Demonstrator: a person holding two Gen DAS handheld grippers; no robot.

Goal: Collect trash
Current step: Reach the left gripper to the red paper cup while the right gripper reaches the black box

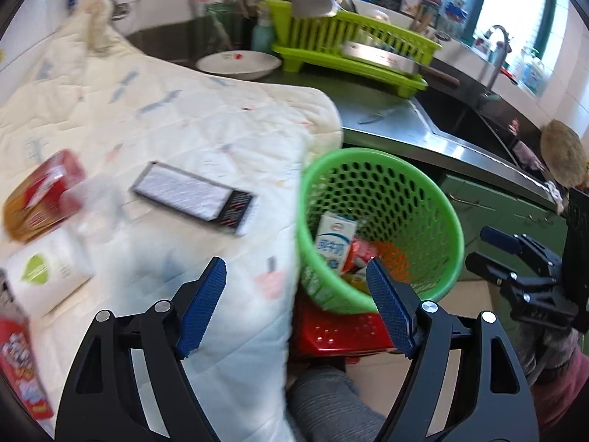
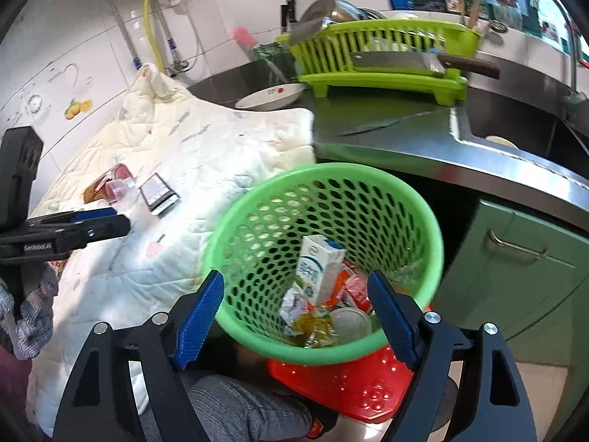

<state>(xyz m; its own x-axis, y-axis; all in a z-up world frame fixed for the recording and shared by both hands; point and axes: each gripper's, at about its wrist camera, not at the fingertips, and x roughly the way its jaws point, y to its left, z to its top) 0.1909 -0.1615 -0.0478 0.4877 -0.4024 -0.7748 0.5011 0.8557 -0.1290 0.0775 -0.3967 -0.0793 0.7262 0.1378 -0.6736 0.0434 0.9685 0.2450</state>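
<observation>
A green mesh trash basket (image 1: pixel 416 191) (image 2: pixel 401 199) stands on a red stool (image 2: pixel 368 386) beside the quilt-covered surface (image 1: pixel 206 125). Inside lie a white milk carton (image 2: pixel 318 265), crumpled wrappers and a round lid (image 2: pixel 349 324). On the quilt lie a black-edged flat box (image 1: pixel 195 195), a red snack packet (image 1: pixel 40 195), a clear plastic cup (image 1: pixel 95 206), a white tissue pack (image 1: pixel 48 269) and a red packet (image 1: pixel 18 364). My left gripper (image 1: pixel 296 291) is open and empty at the quilt's edge. My right gripper (image 2: pixel 296 302) is open and empty over the basket.
A steel counter (image 2: pixel 405 136) with a knife (image 2: pixel 386 123), a lime dish rack (image 2: pixel 379 59) holding a cleaver, a white bowl (image 2: pixel 268 97) and a sink (image 2: pixel 515 125) lies behind. Green cabinet doors (image 2: pixel 515 269) stand at the right.
</observation>
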